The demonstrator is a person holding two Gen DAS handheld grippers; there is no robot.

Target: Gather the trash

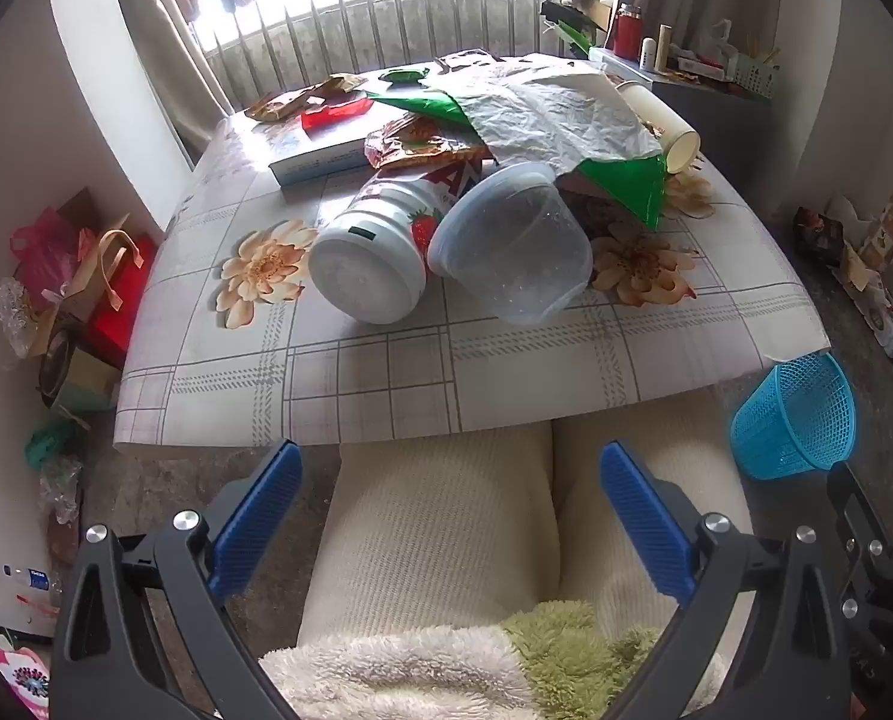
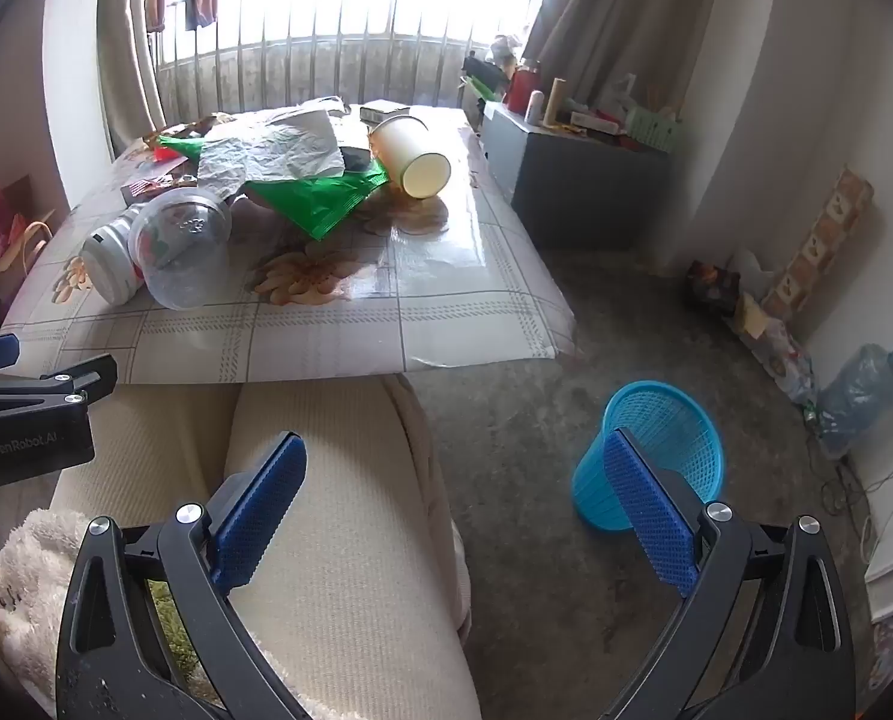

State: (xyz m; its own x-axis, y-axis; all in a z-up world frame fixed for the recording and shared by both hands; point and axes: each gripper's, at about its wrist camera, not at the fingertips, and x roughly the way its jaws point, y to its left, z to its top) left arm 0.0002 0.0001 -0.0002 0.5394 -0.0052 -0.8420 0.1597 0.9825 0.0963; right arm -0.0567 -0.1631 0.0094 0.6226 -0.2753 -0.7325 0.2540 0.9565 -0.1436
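Trash lies on a low table point(image 1: 386, 384) point(image 2: 446, 312): a clear plastic tub point(image 1: 515, 240) point(image 2: 179, 246) on its side, a white strawberry-print jar point(image 1: 374, 252) point(image 2: 107, 264), a green bag point(image 1: 626, 186) point(image 2: 320, 195), crumpled white paper point(image 1: 542, 108) point(image 2: 272, 150), a tipped paper cup point(image 1: 665, 120) point(image 2: 413, 156) and snack wrappers point(image 1: 422, 147). A blue mesh bin point(image 1: 797, 414) point(image 2: 662, 450) stands on the floor at the right. My left gripper point(image 1: 449, 495) hangs open over the person's lap, short of the table. My right gripper point(image 2: 455, 489) is open too, empty, beside the bin.
The person's knees in cream trousers point(image 1: 446, 516) point(image 2: 338, 510) sit under the table's near edge. Bags and boxes point(image 1: 80, 294) pile on the floor at the left. A grey cabinet point(image 2: 578, 180) and a water jug point(image 2: 860, 390) stand at the right.
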